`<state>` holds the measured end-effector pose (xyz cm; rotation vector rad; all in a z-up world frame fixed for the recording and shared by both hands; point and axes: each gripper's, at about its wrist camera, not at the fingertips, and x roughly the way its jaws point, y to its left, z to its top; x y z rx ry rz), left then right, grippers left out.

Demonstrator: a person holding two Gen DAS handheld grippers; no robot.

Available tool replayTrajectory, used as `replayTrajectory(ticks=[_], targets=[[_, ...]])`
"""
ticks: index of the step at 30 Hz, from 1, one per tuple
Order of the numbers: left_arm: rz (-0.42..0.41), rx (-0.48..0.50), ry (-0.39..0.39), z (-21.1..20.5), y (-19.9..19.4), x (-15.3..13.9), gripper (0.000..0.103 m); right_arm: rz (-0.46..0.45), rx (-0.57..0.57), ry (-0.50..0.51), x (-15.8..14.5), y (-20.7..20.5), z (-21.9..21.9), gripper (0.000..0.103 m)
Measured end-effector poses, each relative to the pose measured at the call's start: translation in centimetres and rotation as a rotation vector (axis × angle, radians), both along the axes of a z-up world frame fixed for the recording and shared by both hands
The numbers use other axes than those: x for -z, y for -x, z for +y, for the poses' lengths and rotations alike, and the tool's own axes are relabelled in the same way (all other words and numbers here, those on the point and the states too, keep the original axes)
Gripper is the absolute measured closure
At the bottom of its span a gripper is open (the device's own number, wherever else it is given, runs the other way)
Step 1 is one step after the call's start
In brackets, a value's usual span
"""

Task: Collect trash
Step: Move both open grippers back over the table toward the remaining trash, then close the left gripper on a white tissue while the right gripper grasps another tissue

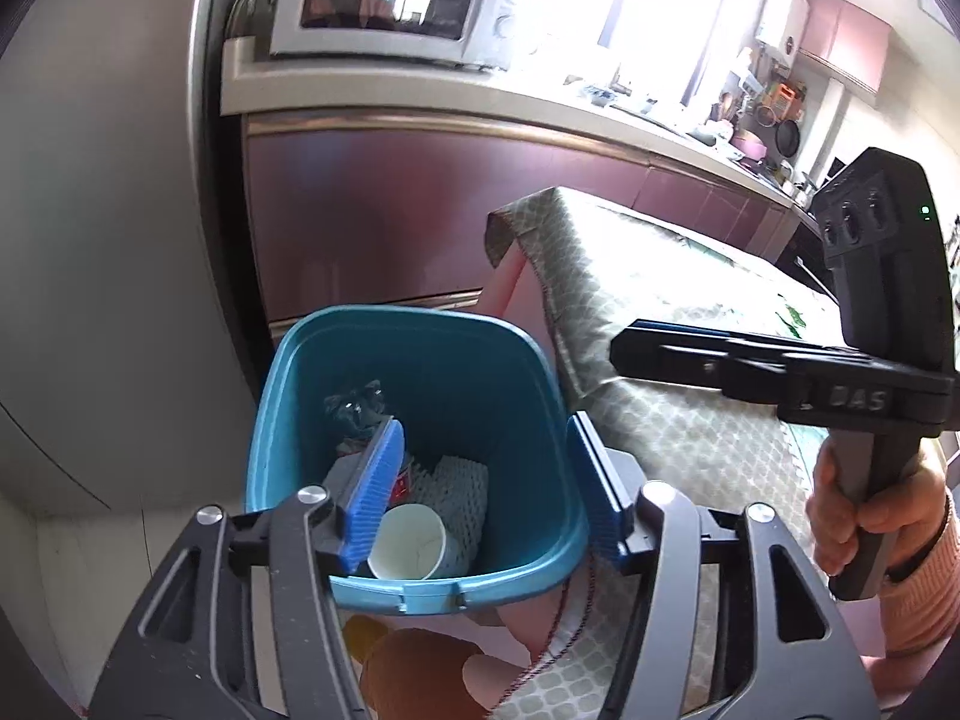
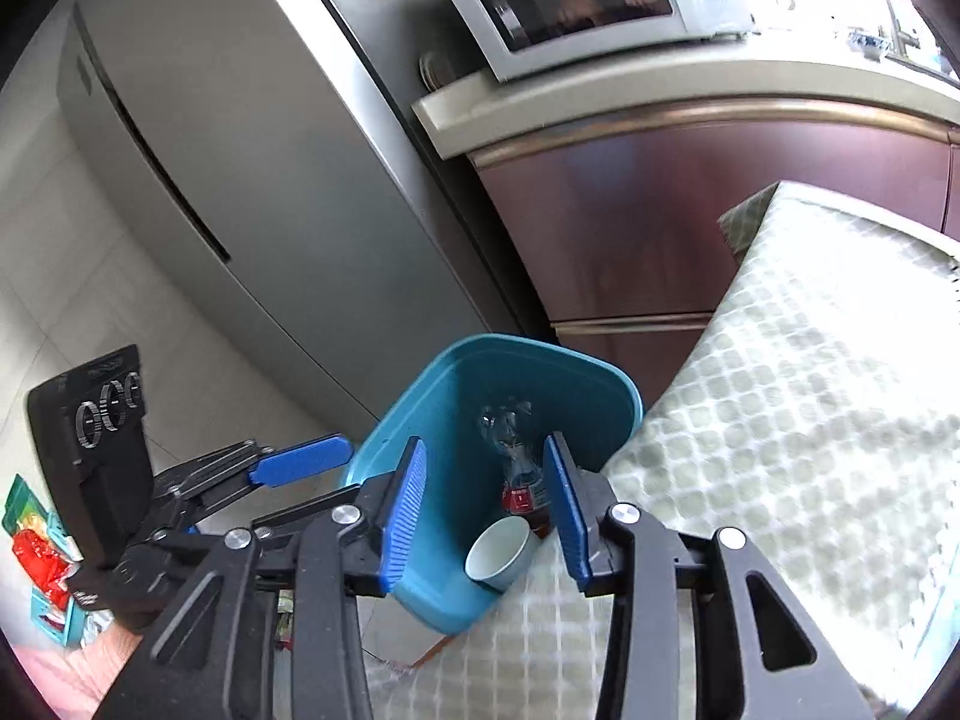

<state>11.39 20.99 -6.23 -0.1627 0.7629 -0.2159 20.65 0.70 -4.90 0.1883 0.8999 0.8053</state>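
Paper cup (image 1: 408, 543) in smooth teal bin (image 1: 528, 384)

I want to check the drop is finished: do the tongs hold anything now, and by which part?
Nothing is held. The left tongs and right tongs are open and empty over the bin; the cup lies inside it.
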Motion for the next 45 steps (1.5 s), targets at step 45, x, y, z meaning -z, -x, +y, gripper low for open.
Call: replayTrajectory(ticks=[45], targets=[[0.037, 0.665, -0.015, -35.3, 3.1, 0.5, 0.038, -0.078, 0.75, 0.216, 0.9, 5.3, -37.0, 0.049]])
